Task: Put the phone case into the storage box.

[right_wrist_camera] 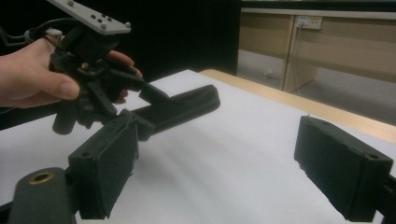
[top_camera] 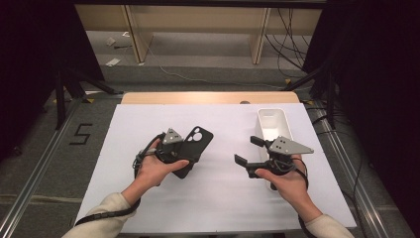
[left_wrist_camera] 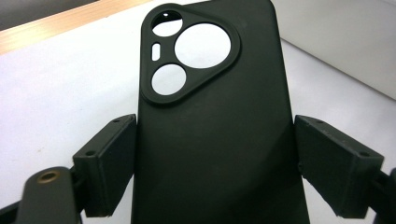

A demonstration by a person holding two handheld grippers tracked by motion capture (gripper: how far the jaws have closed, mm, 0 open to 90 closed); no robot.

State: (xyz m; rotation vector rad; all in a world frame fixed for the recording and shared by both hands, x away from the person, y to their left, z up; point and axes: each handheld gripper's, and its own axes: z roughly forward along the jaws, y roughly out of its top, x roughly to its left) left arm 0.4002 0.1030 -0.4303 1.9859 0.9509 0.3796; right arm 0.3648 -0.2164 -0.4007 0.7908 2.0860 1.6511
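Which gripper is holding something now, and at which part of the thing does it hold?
The left gripper holds the black soft phone case by its two long side edges, at the lower half. The right gripper is open, holding nothing.

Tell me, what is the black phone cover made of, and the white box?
The phone cover looks like soft matte rubber or silicone: dull black, no shine, smooth rounded edges around its camera holes. It could also be matte plastic. The white box looks like hard, smooth plastic, with thin even walls and a slight sheen.
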